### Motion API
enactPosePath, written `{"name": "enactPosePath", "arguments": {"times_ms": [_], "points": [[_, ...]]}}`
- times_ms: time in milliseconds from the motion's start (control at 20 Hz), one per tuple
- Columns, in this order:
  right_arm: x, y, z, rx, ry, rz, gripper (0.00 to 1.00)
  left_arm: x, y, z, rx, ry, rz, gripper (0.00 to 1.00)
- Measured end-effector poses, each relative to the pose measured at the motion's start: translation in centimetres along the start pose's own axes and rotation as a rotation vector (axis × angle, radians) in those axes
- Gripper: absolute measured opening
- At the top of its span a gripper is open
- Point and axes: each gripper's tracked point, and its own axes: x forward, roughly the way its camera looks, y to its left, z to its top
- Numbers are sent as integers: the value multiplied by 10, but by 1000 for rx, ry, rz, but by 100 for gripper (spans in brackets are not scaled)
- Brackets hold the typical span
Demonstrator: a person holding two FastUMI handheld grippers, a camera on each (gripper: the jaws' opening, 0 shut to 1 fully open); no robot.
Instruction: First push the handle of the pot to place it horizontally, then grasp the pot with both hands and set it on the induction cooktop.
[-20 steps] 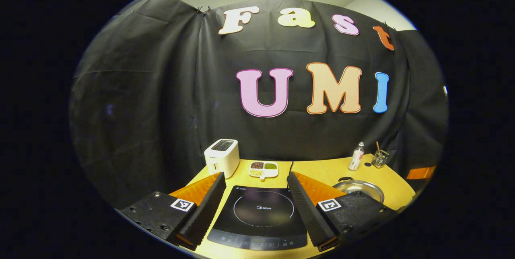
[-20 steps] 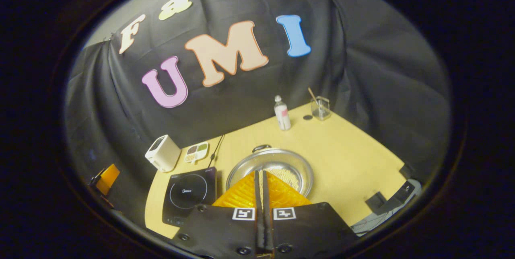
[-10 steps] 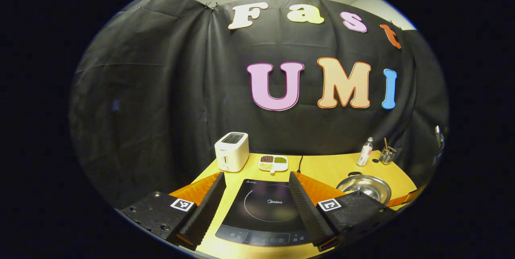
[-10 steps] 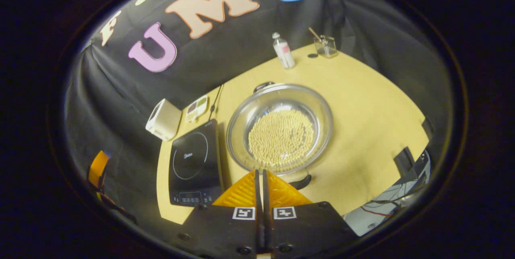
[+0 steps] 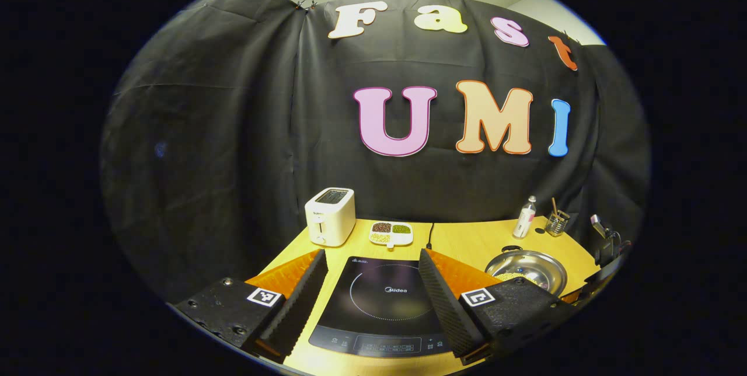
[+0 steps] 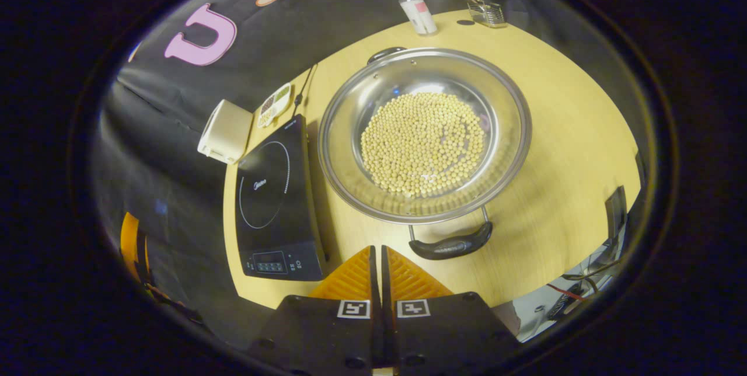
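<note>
A shiny steel pot (image 6: 425, 133) full of pale beans sits on the yellow table (image 6: 560, 125), with one black handle (image 6: 450, 244) at its near side and another (image 6: 385, 52) at its far rim. My right gripper (image 6: 376, 253) hangs shut and holds nothing, just short of the near handle and a little to its left. The black induction cooktop (image 6: 274, 189) lies to the pot's left. In the left gripper view my left gripper (image 5: 372, 262) stands open over the cooktop (image 5: 385, 303), and the pot (image 5: 528, 269) lies off to the right.
A white toaster (image 5: 330, 223) and a small divided dish of grains (image 5: 391, 233) stand behind the cooktop. A bottle (image 5: 524, 217) and a clear cup (image 5: 557, 223) with a stick stand at the back right. The table's near edge (image 6: 525, 288) runs close under the pot handle.
The right gripper has tilted down and moved closer over the pot, so the near handle now shows in full. The left gripper has drifted slightly and stays open.
</note>
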Motion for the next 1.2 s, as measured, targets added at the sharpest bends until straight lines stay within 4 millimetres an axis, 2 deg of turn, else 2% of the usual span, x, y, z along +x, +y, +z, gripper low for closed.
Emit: {"name": "enactPosePath", "arguments": {"times_ms": [100,150,250,350,400,500,550,600,750,800,1000,1100,1200], "points": [[8,-5,-3,-12,32,-26,3,3,2,-3,-18,5,0,96],[12,-6,-5,-17,49,-39,0,4,5,-6,-31,8,5,96],[18,-13,-7,-33,69,-66,2,4,13,-7,-35,4,22,94],[22,-16,-6,-38,75,-82,0,4,23,-9,-23,5,52,96],[25,-16,-6,-40,78,-82,3,4,28,-11,-16,12,68,96],[27,-20,-5,-53,80,-95,2,2,34,-17,-9,35,85,96],[27,-21,-6,-58,84,-96,0,2,35,-20,-11,46,87,93],[28,-22,-7,-61,84,-100,2,3,34,-23,-14,56,84,99],[29,-29,-3,-57,82,-118,2,7,28,-26,-11,75,75,93],[30,-33,-2,-52,79,-127,2,8,25,-27,-6,75,71,96],[24,-58,12,-20,64,-160,0,14,9,-25,-2,74,38,94],[20,-73,17,-5,57,-177,2,17,1,-27,-1,88,25,94],[14,-88,22,6,58,-197,2,19,-6,-28,3,98,16,96]]}}
